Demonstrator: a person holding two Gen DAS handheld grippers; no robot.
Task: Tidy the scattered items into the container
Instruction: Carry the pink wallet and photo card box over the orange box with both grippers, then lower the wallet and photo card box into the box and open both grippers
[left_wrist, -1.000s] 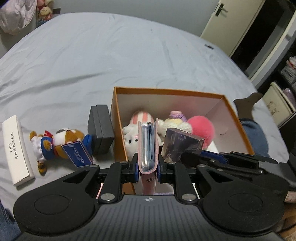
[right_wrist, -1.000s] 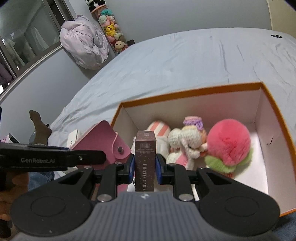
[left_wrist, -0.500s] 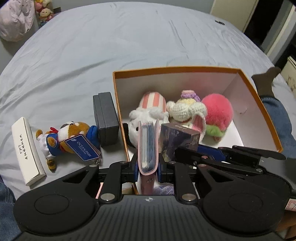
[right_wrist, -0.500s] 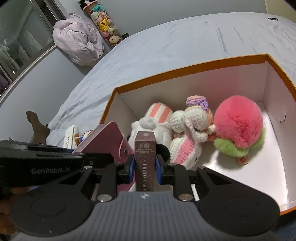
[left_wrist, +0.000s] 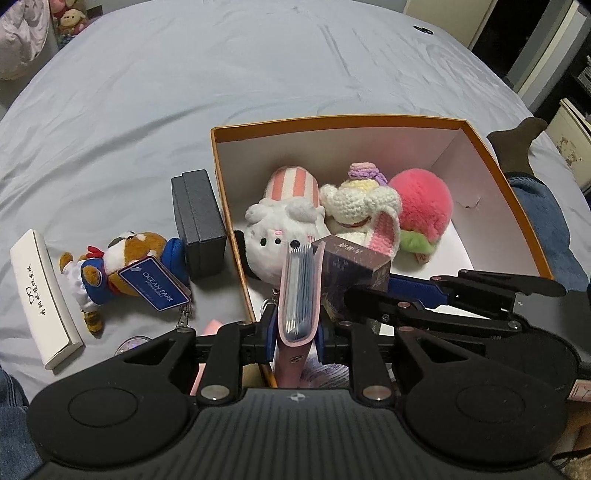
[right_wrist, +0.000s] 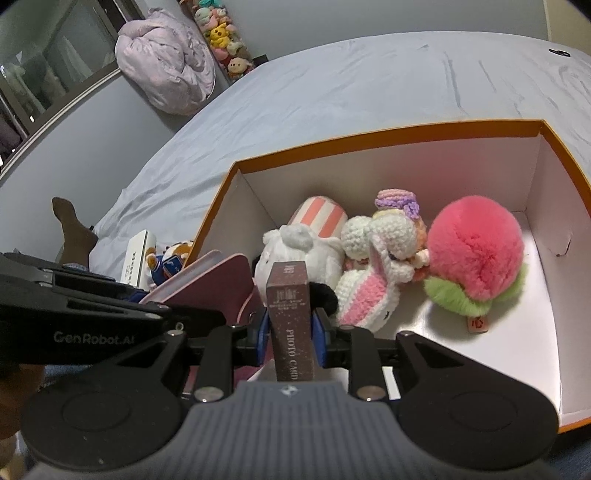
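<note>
An orange box with a white inside stands on the grey bed; it also shows in the right wrist view. It holds a striped white plush, a crochet bunny and a pink pom plush. My left gripper is shut on a pink card holder, held over the box's near left corner. My right gripper is shut on a brown photo card box, held over the box's near part, right beside the card holder.
Left of the box on the bed lie a black case, a brown plush with a blue tag and a white slim box. A person's socked foot and jeans leg lie right of the box.
Both grippers have moved forward and tilted down over the box with their items still held; the box's contents now appear closer.
</note>
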